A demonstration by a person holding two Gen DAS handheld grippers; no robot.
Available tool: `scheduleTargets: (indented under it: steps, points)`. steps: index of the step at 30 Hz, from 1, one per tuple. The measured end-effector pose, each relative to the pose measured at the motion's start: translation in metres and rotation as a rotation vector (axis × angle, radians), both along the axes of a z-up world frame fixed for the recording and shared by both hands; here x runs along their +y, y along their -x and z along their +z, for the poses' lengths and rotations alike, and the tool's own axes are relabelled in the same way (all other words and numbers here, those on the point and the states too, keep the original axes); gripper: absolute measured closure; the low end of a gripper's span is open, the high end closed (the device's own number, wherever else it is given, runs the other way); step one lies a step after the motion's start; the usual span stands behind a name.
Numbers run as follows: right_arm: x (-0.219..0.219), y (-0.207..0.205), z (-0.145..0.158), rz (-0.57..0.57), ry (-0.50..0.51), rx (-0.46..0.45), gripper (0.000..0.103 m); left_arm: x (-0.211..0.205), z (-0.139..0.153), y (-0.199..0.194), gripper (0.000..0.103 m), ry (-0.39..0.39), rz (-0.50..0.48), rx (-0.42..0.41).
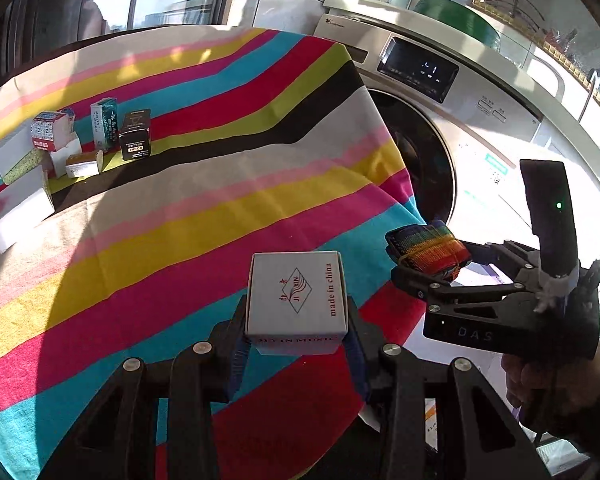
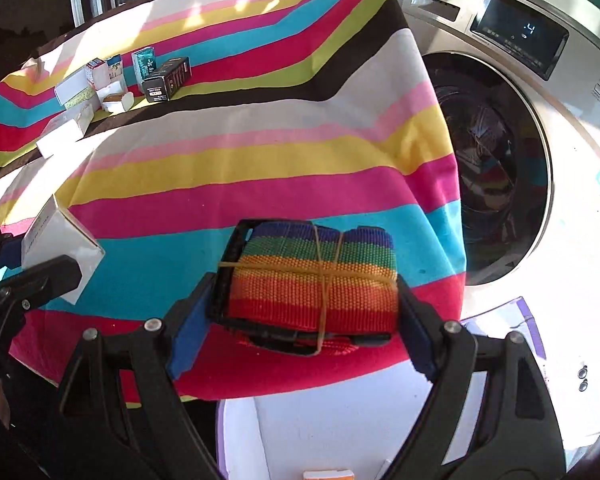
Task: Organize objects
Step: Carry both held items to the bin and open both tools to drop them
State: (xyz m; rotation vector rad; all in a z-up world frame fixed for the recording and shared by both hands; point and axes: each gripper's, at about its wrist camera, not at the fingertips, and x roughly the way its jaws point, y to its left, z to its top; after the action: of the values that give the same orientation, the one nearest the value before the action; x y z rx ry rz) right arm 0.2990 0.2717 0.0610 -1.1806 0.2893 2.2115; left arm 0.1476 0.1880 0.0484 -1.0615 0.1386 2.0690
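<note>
My left gripper (image 1: 296, 336) is shut on a small white box (image 1: 297, 300) with red print, held above the near part of the striped cloth (image 1: 188, 216). My right gripper (image 2: 304, 320) is shut on a rolled rainbow strap (image 2: 312, 280) bound with a rubber band, held over the cloth's near right edge. The right gripper with the strap also shows in the left wrist view (image 1: 428, 254), to the right of the white box. The white box shows at the left of the right wrist view (image 2: 60, 248).
A cluster of small boxes (image 1: 60, 144) stands at the far left of the cloth, including a black box (image 1: 135, 134) and a green-white carton (image 1: 105, 122). A white washing machine (image 1: 480, 128) with a dark round door (image 2: 492, 168) stands right of the table.
</note>
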Motion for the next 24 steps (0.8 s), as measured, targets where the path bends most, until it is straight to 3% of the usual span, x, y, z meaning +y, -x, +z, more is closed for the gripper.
scheduleTargets:
  steps: [7,16,20,24]
  points:
    - [0.010,-0.051,-0.012,-0.140,-0.018,-0.060,0.018,0.045,-0.005,-0.037,0.060,-0.003,-0.196,-0.039]
    - [0.023,-0.070,-0.017,-0.237,0.001,-0.072,0.018,0.070,-0.010,-0.051,0.058,0.021,-0.317,-0.067]
    - [0.026,-0.077,-0.021,-0.263,0.021,-0.069,0.017,0.079,-0.014,-0.053,0.046,0.037,-0.344,-0.076]
    - [0.031,-0.088,-0.024,-0.288,0.059,-0.044,0.017,0.077,-0.018,-0.050,0.026,0.010,-0.347,-0.116]
